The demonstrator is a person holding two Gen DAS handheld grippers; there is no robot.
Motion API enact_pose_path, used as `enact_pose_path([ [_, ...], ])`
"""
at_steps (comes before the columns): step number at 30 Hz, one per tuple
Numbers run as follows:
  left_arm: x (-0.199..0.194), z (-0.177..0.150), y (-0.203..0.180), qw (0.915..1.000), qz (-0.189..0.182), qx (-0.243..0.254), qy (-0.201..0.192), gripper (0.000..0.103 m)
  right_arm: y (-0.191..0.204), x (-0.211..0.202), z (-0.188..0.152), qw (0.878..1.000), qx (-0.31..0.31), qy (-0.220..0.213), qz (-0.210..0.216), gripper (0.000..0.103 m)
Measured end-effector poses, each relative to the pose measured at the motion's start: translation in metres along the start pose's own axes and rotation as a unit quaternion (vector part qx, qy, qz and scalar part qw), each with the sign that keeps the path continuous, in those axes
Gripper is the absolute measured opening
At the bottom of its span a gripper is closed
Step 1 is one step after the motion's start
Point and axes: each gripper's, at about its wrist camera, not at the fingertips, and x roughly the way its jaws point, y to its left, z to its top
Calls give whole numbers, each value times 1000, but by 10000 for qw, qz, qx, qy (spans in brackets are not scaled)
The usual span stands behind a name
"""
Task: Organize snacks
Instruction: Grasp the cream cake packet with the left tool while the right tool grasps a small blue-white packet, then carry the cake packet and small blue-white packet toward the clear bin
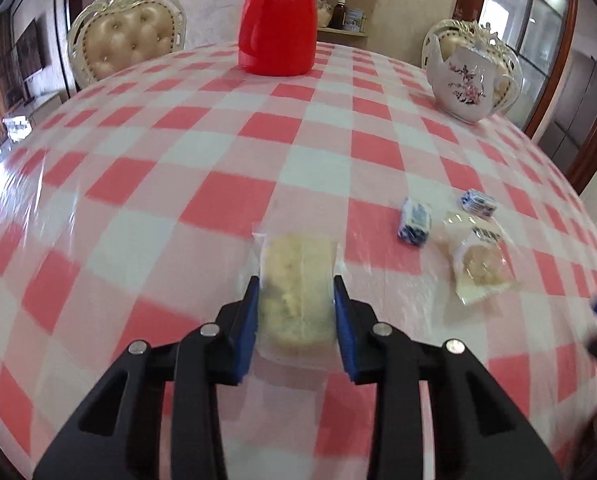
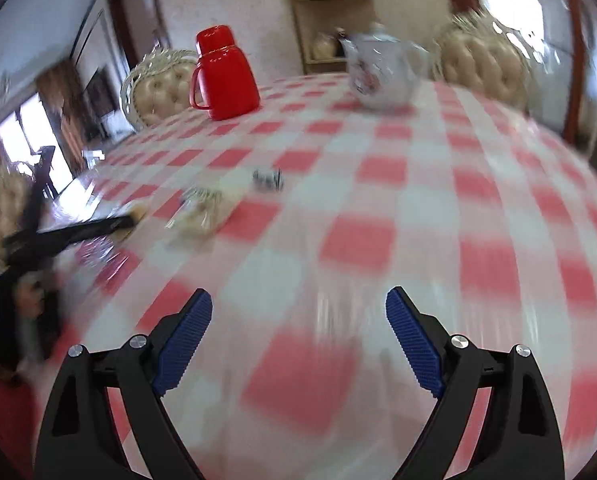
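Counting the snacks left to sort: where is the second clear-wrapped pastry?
In the left wrist view, the second pastry lies on the checked tablecloth, right of the left gripper, just below two blue candies.

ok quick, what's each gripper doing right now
Left gripper: closed on the clear-wrapped pastry, pads against both its sides.
Right gripper: open, nothing between its fingers, above the checked tablecloth.

Left gripper [image 1: 295, 292]: black arms with blue pads, angled down toward the table; jaws drawn close, both pads pressing the sides of a clear-wrapped pastry [image 1: 294, 280].
Right gripper [image 2: 298, 312]: same build, angled down; jaws spread wide, only table beneath the gap between them.
Hand [image 2: 28, 294]: seen blurred from the right wrist camera, gripping the left gripper's handle.
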Motion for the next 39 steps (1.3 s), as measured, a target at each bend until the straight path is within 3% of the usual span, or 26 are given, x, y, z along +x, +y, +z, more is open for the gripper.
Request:
enact_pose_path([
  [3, -15, -17, 3, 9997, -52, -245, -38, 35, -2, 48, 35, 9989, -246, 359, -186, 56],
  [6, -31, -34, 4, 9993, -36, -371, -84, 35, 3, 85, 60, 9975, -387, 593, -9, 56],
  [11, -29, -32, 3, 9995, -87, -312, -48, 36, 27, 119, 81, 9905, -1160, 741, 25, 53],
  [13, -28, -32, 2, 9996, -62, -258, -35, 37, 31, 126, 87, 9891, -1264, 739, 129, 49],
  [15, -27, -31, 1, 9997, -52, -244, -32, 39, 35, 130, 90, 9866, -1415, 735, 342, 37],
  [16, -27, -31, 1, 9997, -73, -235, -31, 40, 38, 129, 90, 9855, -1464, 739, 431, 29],
  [17, -27, -31, 1, 9997, -87, -230, -29, 42, 42, 127, 87, 9841, -1540, 740, 493, 14],
  [20, -27, -30, -2, 9997, -156, -181, -24, 52, 49, 109, 72, 9839, -1627, 639, 367, 14],
  [23, -25, -29, -1, 9998, 33, -217, 26, 79, 46, 73, 50, 9881, -1465, 458, 34, 14],
  [26, -25, -29, 4, 9994, -53, -353, 4, 79, 41, 22, 21, 9939, -1076, 213, 119, 14],
  [28, -25, -29, 0, 9997, 73, -226, 34, 76, 41, -2, 6, 9959, -878, 76, 212, 14],
  [29, -25, -29, -3, 9995, 278, -121, 19, 50, 42, -16, -5, 9969, -678, -9, 393, 14],
  [30, -25, -29, -3, 9994, 340, -77, 11, 34, 44, -24, -14, 9974, -538, -54, 487, 14],
  [34, -27, -29, 0, 9996, 261, -128, -21, 33, 64, -46, -48, 9975, -281, -91, 641, 14],
  [39, -30, -31, -13, 9997, 235, 6, -36, 33, 70, -52, -54, 9976, -172, -133, 661, 14],
])
